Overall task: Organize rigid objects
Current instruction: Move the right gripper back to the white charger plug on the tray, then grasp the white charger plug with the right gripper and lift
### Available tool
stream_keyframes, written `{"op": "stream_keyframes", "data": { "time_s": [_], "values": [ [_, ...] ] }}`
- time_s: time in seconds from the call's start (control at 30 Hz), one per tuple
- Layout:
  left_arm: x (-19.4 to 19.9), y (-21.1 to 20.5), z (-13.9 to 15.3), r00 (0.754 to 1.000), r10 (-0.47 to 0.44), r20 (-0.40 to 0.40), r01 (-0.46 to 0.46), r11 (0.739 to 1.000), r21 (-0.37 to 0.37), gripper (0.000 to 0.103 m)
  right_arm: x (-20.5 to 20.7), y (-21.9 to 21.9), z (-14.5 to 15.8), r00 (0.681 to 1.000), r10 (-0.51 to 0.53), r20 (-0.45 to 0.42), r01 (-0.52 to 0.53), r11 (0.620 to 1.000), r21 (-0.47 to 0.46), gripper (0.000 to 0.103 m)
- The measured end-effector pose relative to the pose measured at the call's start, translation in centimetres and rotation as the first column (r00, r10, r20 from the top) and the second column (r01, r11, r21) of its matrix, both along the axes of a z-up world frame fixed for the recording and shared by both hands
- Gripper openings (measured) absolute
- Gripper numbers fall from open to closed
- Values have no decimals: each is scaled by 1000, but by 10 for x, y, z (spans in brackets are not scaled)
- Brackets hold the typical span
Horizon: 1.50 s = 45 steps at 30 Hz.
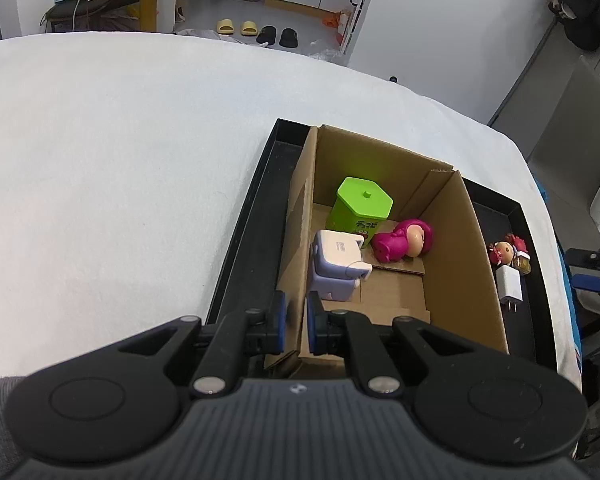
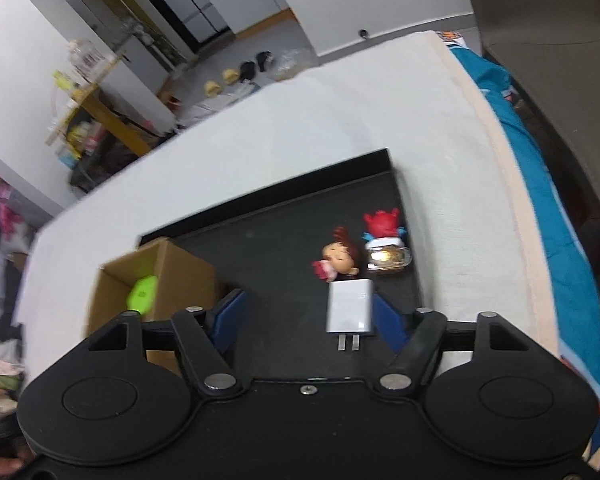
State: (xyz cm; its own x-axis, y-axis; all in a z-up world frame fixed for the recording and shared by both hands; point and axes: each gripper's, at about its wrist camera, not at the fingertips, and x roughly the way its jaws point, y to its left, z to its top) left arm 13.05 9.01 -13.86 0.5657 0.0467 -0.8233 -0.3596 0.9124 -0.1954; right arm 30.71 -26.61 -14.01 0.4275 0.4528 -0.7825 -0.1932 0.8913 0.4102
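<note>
A cardboard box (image 1: 456, 264) stands in a black tray (image 1: 256, 216) on the white table. In it are a green hexagonal canister (image 1: 360, 208), a magenta figurine (image 1: 404, 240) lying down and a white-lilac adapter (image 1: 336, 268). My left gripper (image 1: 296, 328) is shut on the box's near-left wall. In the tray right of the box lie a white charger plug (image 2: 350, 306), a doll head (image 2: 340, 264) and a red-topped small bottle (image 2: 386, 246). My right gripper (image 2: 306, 320) is open above the tray, the charger just inside its right finger (image 2: 386, 326).
The tray (image 2: 268, 248) sits near the table's right edge, where a teal cloth (image 2: 540, 216) hangs. A grey chair (image 2: 560, 60) stands beyond. Bare white tabletop (image 1: 120, 160) lies left of the tray. Slippers and shelves are on the floor far behind.
</note>
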Motion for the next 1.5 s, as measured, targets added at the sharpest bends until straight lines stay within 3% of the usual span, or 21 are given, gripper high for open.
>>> {"op": "stream_keyframes", "data": {
  "time_s": [0.4,0.57,1.0,1.13,1.3,1.5],
  "values": [
    [4,-2,-2,1000,-3,-13,3,1000,10,9,8,38,-23,999,44,1,-43,982,-182,56],
    [4,-2,-3,1000,-4,-13,4,1000,11,9,9,49,-32,1000,11,13,-7,967,-256,55],
    [5,-2,-3,1000,2,-17,-2,1000,15,9,9,68,-58,999,40,-10,-41,930,-366,53],
    [6,-2,-3,1000,2,-16,-1,1000,14,9,10,70,-72,997,48,-53,-64,932,-357,38],
    [5,-2,-3,1000,0,-17,0,1000,14,9,4,74,-73,997,69,-28,-74,919,-387,37],
    [3,-2,-2,1000,1,-9,-1,1000,11,9,1,62,-55,999,24,-29,-30,967,-252,36]
  ]
}}
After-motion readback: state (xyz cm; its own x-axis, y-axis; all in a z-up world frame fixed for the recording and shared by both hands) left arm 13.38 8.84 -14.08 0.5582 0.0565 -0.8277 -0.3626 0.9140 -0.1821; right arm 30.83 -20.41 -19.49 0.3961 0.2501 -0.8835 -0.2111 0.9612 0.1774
